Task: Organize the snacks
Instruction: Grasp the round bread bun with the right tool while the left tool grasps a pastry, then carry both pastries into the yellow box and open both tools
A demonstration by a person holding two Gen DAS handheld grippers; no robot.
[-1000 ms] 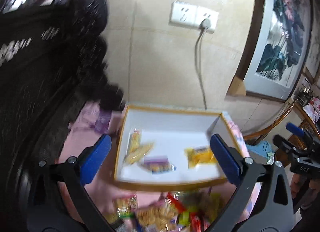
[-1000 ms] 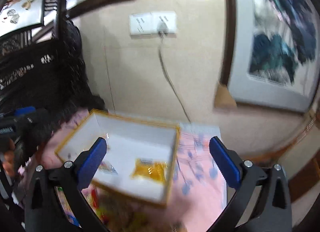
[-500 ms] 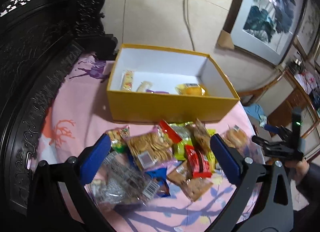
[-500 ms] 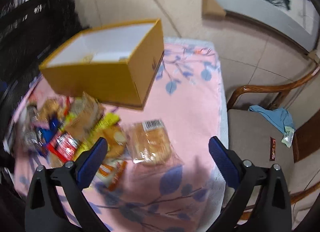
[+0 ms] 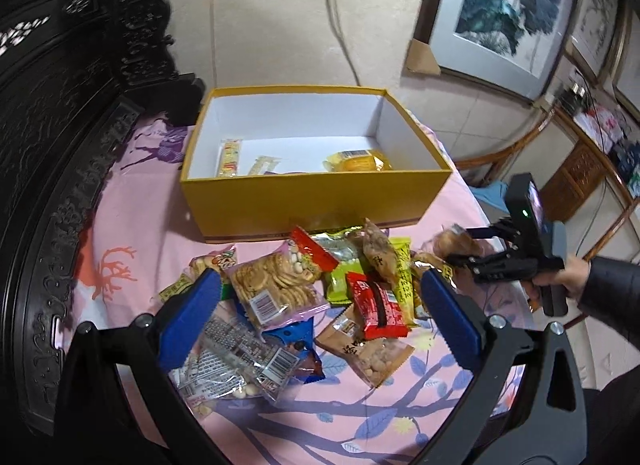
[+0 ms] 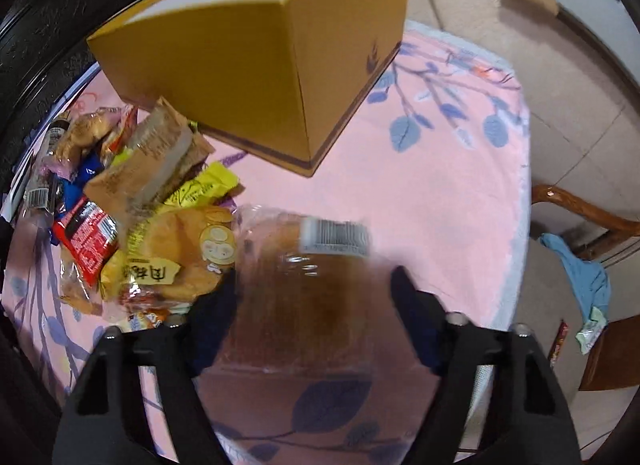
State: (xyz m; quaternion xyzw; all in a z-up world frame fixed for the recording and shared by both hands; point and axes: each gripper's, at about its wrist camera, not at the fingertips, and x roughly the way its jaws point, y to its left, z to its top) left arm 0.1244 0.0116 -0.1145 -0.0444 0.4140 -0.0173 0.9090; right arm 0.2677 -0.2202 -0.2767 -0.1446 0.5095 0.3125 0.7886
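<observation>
Right tongs (image 6: 312, 297) are closing around the bread packet (image 6: 308, 285), which lies between the jaws on the pink cloth of the desk (image 6: 432, 193), at the right-hand edge of the snack pile and a little in front of the yellow box (image 6: 256, 65). I cannot tell from the blurred wrist view whether the pads have met the wrapper yet. Left tongs (image 5: 320, 313) stand wide, holding nothing, poised over the middle of the pile above the round-cracker bag (image 5: 276, 285) and the red packet (image 5: 378, 301).

To do this step well, I judge I should take the packet across its middle and close only until the film stops slipping. It is soft bread, and a hard squeeze would flatten it. Gripping just the loose edge of the wrapper would likely let it swing or slide out on the lift. The neighbouring bun in the yellow-labelled wrapper (image 6: 180, 261) touches it on the left, so I should keep that jaw clear of it and lift straight up before heading for the box.

The packet is clear film over a brown loaf-like piece, with a white barcode label (image 6: 336, 237) on its far end. Inside the box a few snacks lie on the white floor, among them a yellow packet (image 5: 356, 161).
</observation>
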